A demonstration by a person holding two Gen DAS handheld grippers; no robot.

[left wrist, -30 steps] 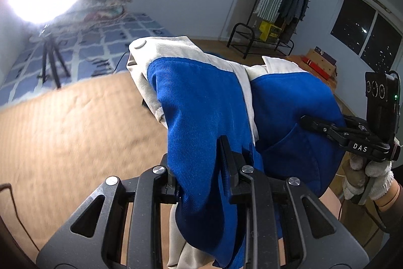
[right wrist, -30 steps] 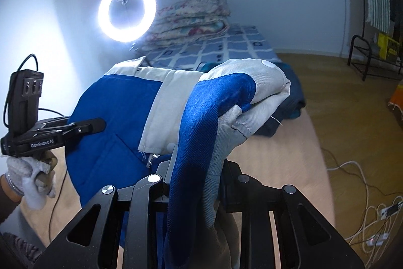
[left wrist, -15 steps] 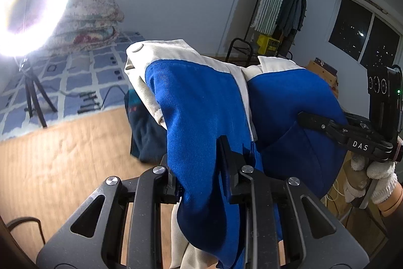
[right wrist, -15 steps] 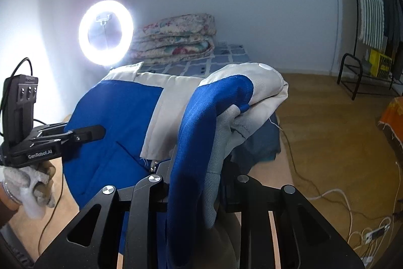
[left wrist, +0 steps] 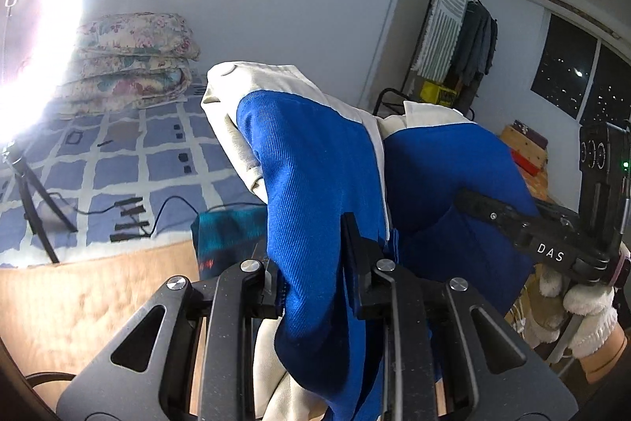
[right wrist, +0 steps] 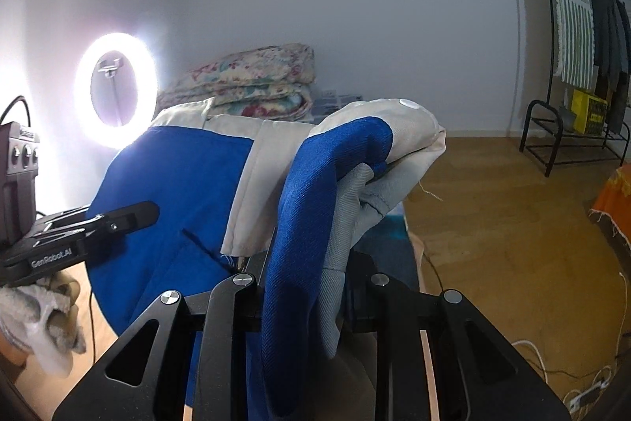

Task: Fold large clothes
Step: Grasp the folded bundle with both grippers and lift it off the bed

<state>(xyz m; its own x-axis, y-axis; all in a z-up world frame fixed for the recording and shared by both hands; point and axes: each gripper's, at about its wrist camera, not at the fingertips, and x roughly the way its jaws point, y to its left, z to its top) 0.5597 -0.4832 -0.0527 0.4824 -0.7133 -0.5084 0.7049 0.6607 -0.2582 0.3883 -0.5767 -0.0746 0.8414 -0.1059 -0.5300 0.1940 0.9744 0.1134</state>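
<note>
Above the mat, left gripper (left wrist: pixel 311 259) and right gripper (right wrist: pixel 303 283) angled downward, both clamping blue-and-cream jacket (left wrist: pixel 315 164)

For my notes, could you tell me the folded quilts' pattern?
Floral, on the folded quilts; left wrist view.

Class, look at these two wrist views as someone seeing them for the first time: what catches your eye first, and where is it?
The blue and cream garment fills the middle of both views, lifted off the floor, with the left gripper and the right gripper each shut on a bunched fold. Next comes the glaring ring light at the left, beside a stack of floral quilts against the wall.
</note>
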